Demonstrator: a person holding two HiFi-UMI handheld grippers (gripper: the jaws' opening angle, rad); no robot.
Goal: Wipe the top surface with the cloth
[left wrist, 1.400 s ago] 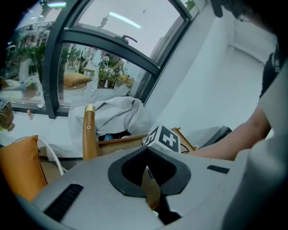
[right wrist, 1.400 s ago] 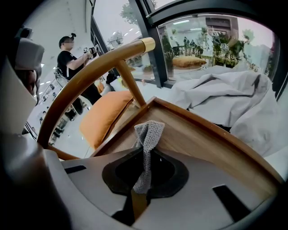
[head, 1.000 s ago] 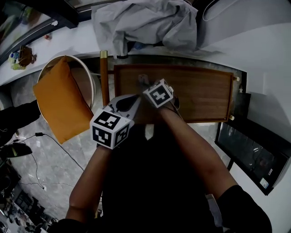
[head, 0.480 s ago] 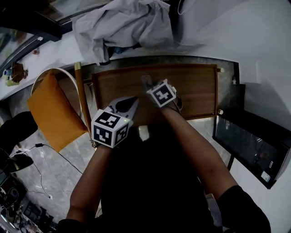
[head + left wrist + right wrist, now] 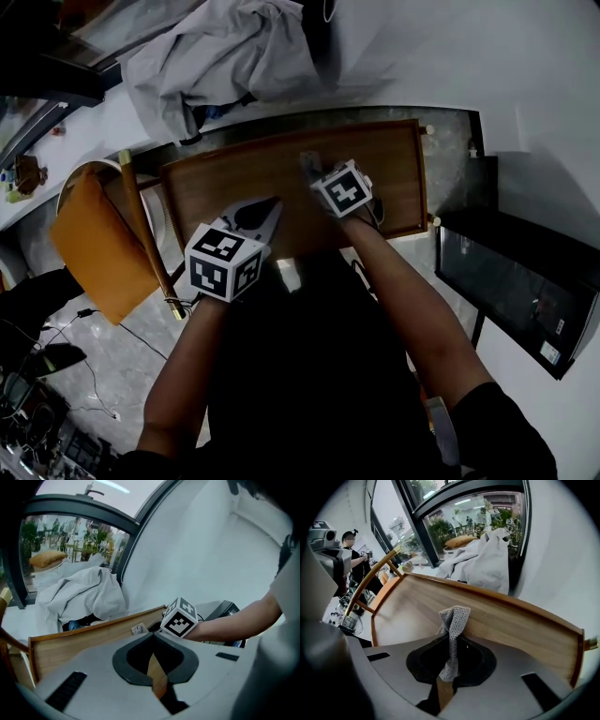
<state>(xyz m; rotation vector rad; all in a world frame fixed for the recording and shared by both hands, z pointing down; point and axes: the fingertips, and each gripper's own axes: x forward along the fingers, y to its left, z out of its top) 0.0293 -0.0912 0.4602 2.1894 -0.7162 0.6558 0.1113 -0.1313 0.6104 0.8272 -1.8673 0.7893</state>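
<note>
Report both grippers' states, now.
Left gripper: shut, empty.
Right gripper: shut on the cloth.

The head view looks steeply down from above onto the wooden top (image 5: 244,178). The left gripper (image 5: 153,634) view sits low and close over that top, facing its far edge, with the marker cube (image 5: 179,618) of the right gripper (image 5: 454,637) just ahead. The right gripper view looks across the same top toward the crumpled sheet (image 5: 480,564), which all three views share

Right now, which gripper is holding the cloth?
The right gripper: the grey cloth is pinched between its jaws. The left gripper is shut on nothing.
</note>
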